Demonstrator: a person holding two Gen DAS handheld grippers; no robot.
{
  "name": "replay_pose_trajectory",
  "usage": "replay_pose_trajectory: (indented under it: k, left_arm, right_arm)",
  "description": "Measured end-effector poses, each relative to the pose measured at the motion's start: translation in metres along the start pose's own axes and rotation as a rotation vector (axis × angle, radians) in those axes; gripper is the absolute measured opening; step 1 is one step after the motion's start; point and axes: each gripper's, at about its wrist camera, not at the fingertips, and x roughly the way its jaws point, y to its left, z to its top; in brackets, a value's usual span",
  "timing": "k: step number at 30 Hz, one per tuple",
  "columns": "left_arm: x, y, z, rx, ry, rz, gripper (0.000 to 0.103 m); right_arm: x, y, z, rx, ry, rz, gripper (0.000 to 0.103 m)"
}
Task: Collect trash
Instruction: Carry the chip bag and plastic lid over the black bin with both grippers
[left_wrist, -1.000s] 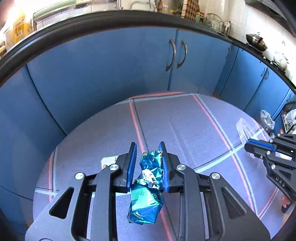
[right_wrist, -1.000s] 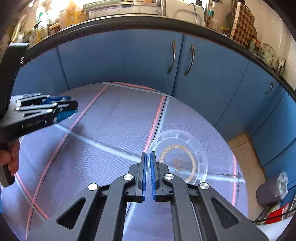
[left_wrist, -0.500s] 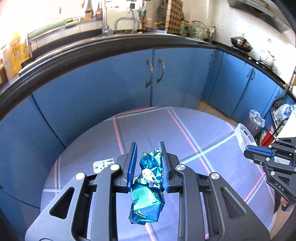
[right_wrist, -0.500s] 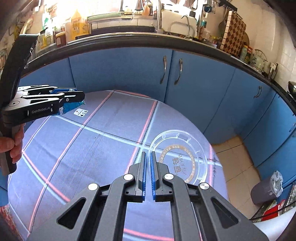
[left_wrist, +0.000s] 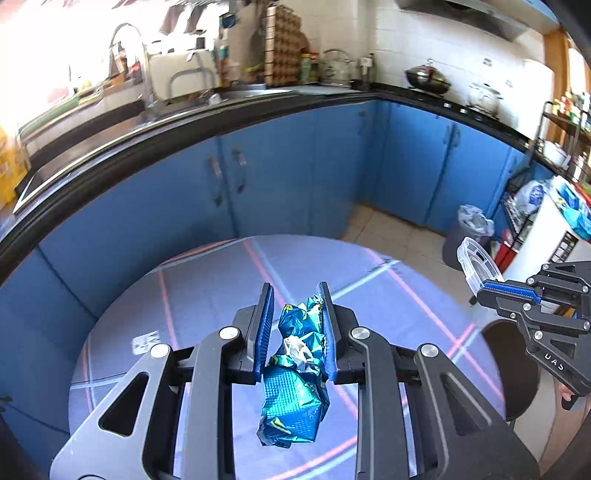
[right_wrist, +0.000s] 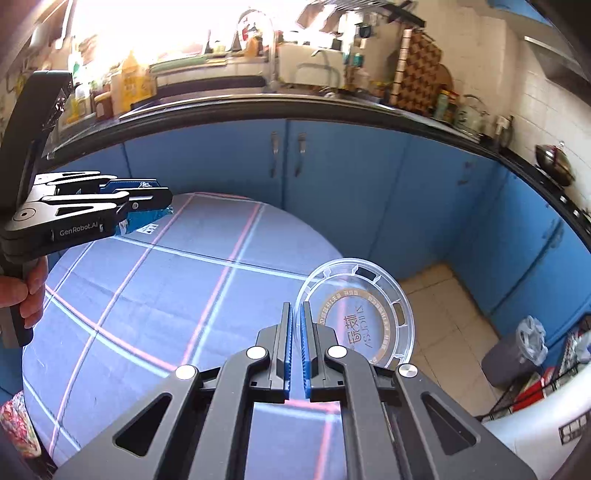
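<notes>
**Both pieces of trash held above the table; thin grips are the weak point**

A crumpled blue foil wrapper (left_wrist: 295, 373) is clamped between the pads of the left gripper (left_wrist: 297, 328), with most of its bulk hanging free below the jaws. A clear plastic lid (right_wrist: 356, 317) is pinched by its rim in the right gripper (right_wrist: 295, 347), whose jaws are pressed almost together on the thin plastic. Both items are carried clear of the round table (right_wrist: 147, 280).

The lid is judged the likelier loss: only a narrow strip of rim is gripped, the disc stands out sideways, and a quick swing or a knock could lever it out. The wrapper could be dropped too, since slick foil compresses and only its upper part is caught. A collision between the two grippers is also conceivable if they are brought together over one bin.

Open room is seen to the right, where tiled floor (right_wrist: 439, 295) lies between the table edge and the blue cabinets (right_wrist: 369, 192). A lined grey bin (right_wrist: 517, 350) stands there, close to a wire rack (right_wrist: 546, 384) and a white appliance, so the approach is narrowed on that side. The cabinet fronts curve near the far edge of the table, and little clearance is left there.
</notes>
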Motion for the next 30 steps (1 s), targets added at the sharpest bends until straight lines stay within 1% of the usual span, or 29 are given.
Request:
replay_pose_trajectory:
  k: [9,14,18,20,23,27,30]
  left_arm:
    - [-0.011,-0.085,0.008,0.116,-0.014,-0.084,0.025]
    - [-0.014,-0.126,0.011,0.173,-0.017,-0.124,0.025]
    - [-0.013,-0.15,0.013,0.195,-0.011,-0.167,0.025]
    - [-0.012,-0.168,0.015,0.194,0.001,-0.221,0.025]
    - [-0.012,-0.191,0.016,0.203,0.001,-0.261,0.025]
    - [-0.017,-0.223,0.018,0.252,-0.018,-0.286,0.025]
    - [-0.018,-0.243,0.022,0.276,-0.022,-0.301,0.025]
  right_arm:
    - [-0.052,-0.04,-0.034,0.058,-0.033,-0.062,0.005]
    - [-0.071,-0.055,-0.05,0.079,-0.046,-0.086,0.005]
    - [-0.084,-0.069,-0.061,0.104,-0.051,-0.108,0.005]
    - [-0.092,-0.077,-0.068,0.12,-0.053,-0.126,0.005]
    - [-0.102,-0.091,-0.078,0.143,-0.054,-0.157,0.005]
    - [-0.111,-0.11,-0.095,0.17,-0.036,-0.173,0.005]
    - [-0.119,-0.12,-0.105,0.193,-0.05,-0.206,0.006]
